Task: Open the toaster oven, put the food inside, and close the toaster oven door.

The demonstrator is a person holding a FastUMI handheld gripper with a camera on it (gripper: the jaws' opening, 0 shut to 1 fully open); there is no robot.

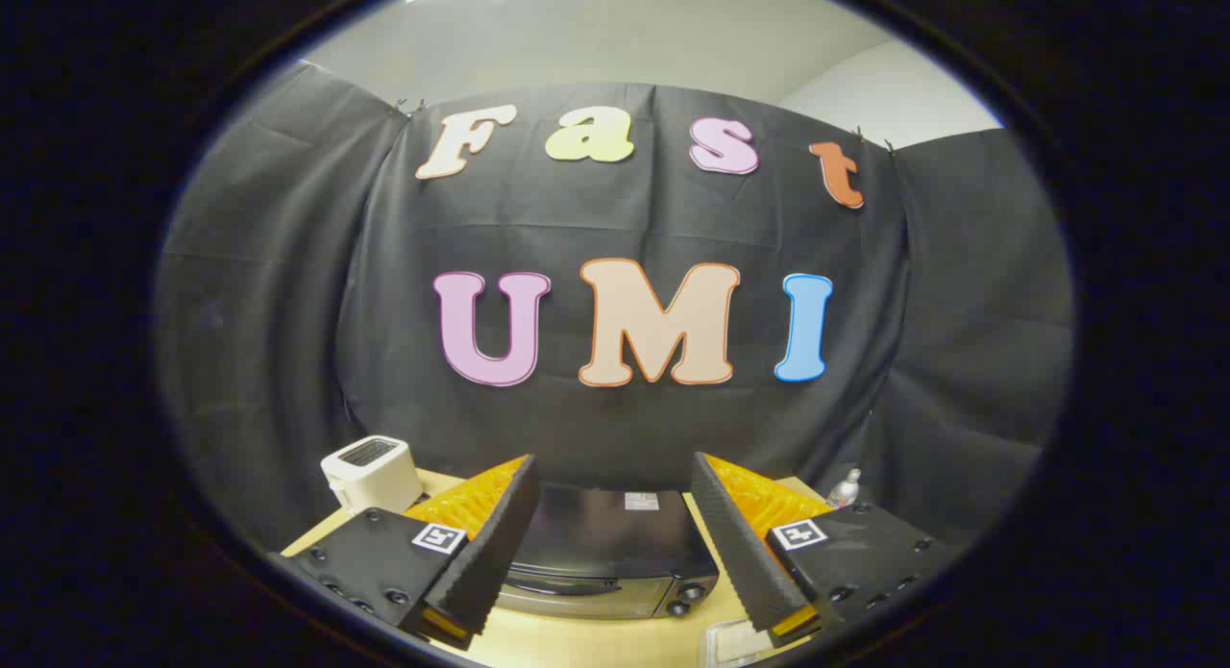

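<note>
A black toaster oven (605,548) stands on the wooden table (577,639), seen from above and in front, between and below my two fingers. Its door looks shut, with a handle along the front and knobs (684,599) at the front right. My gripper (612,476) is open and held high above the oven, with nothing between its fingers. A pale, clear-looking container (732,641) lies on the table just in front of the oven's right corner; I cannot tell what it holds.
A white pop-up toaster (370,471) stands on the table at the back left, beside the left finger. A small clear bottle (844,490) stands at the back right. The booth's black cloth wall hangs close behind the table.
</note>
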